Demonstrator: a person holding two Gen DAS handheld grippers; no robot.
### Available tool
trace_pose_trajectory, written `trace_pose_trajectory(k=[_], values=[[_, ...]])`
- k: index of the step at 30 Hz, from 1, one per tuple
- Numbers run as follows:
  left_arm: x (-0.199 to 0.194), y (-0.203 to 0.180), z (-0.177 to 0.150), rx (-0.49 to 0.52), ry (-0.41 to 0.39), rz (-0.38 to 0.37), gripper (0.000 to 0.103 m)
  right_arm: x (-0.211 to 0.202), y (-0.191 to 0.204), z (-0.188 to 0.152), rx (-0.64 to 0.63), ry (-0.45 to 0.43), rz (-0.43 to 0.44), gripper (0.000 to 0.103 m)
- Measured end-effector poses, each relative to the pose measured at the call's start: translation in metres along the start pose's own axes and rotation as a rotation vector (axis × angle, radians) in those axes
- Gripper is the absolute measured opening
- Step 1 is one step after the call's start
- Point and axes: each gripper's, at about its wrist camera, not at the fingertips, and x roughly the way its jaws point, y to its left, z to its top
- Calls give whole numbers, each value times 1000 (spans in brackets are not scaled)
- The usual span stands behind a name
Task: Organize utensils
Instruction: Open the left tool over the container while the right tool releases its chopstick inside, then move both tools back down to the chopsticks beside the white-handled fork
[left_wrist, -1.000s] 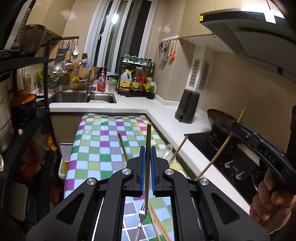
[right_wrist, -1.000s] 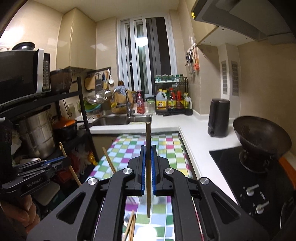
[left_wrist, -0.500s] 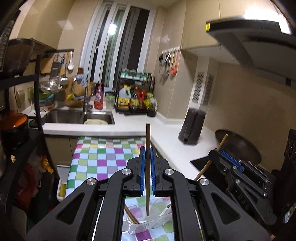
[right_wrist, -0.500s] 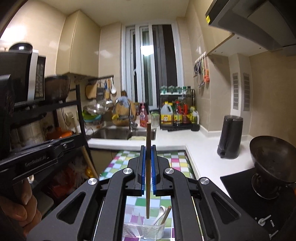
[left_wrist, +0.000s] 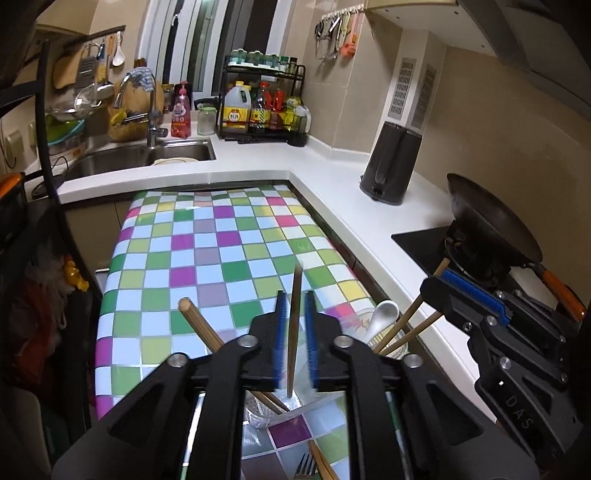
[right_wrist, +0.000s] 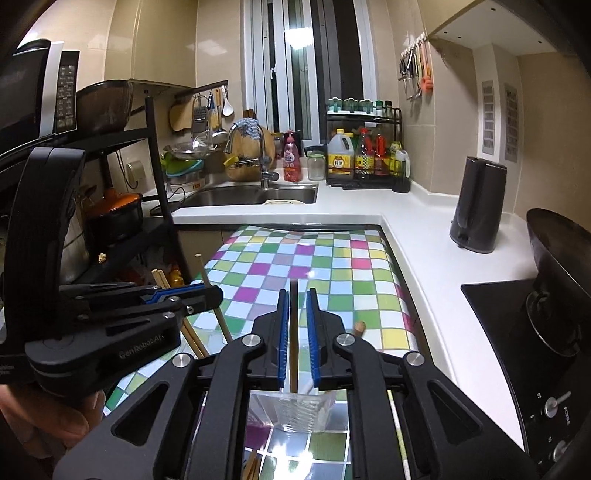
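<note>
My left gripper (left_wrist: 294, 299) stands over a clear plastic cup (left_wrist: 273, 413) on the checkered table; its jaws are slightly apart and a wooden chopstick (left_wrist: 293, 328) hangs between them, blurred, tip down in the cup. Another chopstick (left_wrist: 207, 330) leans in that cup. My right gripper (right_wrist: 295, 297) is likewise slightly parted around a blurred chopstick (right_wrist: 293, 343) over a second clear cup (right_wrist: 303, 411). That cup (left_wrist: 384, 332) holds a white spoon (left_wrist: 380, 319) and more chopsticks (left_wrist: 410, 325). A fork (left_wrist: 306, 469) lies near the front edge.
The checkered table (left_wrist: 207, 258) runs along a white counter (left_wrist: 332, 177) with a black kettle (left_wrist: 391, 162), a wok (left_wrist: 491, 229) on the hob, a sink (left_wrist: 147, 155) and a bottle rack (left_wrist: 262, 107). A black shelf (right_wrist: 122, 206) stands at the left.
Both grippers have tilted down over the cups and their jaws have parted. The chopsticks they clamped now slip down between the pads into the cups.
</note>
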Motion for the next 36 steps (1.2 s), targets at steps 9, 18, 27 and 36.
trace_pose_trajectory(k=[9, 18, 27, 36], values=[[-81, -20, 3, 18, -191, 68, 43, -65, -2, 1, -6, -123, -87, 24], [-143, -43, -77, 3, -297, 108, 52, -147, 3, -58, 18, -220, -113, 30], [-148, -48, -175, 22, -287, 180, 53, -168, 9, -144, 63, -198, -102, 34], [-130, -41, -236, -16, -190, 214, 52, -161, 17, -207, 64, -138, -124, 34]])
